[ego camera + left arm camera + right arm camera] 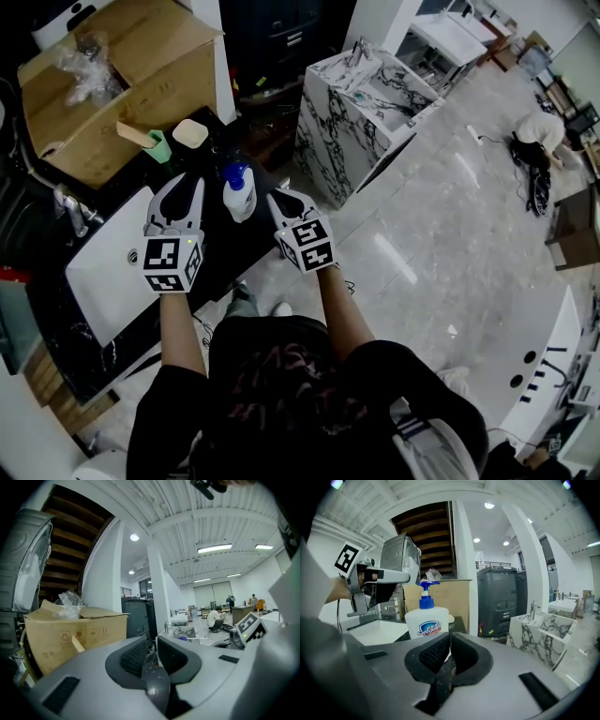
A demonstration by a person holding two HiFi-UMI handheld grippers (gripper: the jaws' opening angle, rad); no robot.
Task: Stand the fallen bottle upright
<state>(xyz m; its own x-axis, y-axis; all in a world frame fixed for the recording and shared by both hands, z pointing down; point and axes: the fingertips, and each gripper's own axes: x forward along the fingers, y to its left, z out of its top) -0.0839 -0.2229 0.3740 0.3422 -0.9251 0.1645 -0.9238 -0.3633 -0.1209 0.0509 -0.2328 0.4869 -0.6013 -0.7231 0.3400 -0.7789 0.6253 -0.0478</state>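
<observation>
Judging the white, blue-capped pump bottle point(240, 195) already upright on the black counter point(221, 251), we hold the left gripper point(182, 186) slightly parted and the right gripper point(279, 200) closed and empty beside it, needing only to back away

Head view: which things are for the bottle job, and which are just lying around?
For the job: soap bottle, already standing; left tool; right tool.
Just lying about: cardboard box; green cup; white sink; marble cabinet.
</observation>
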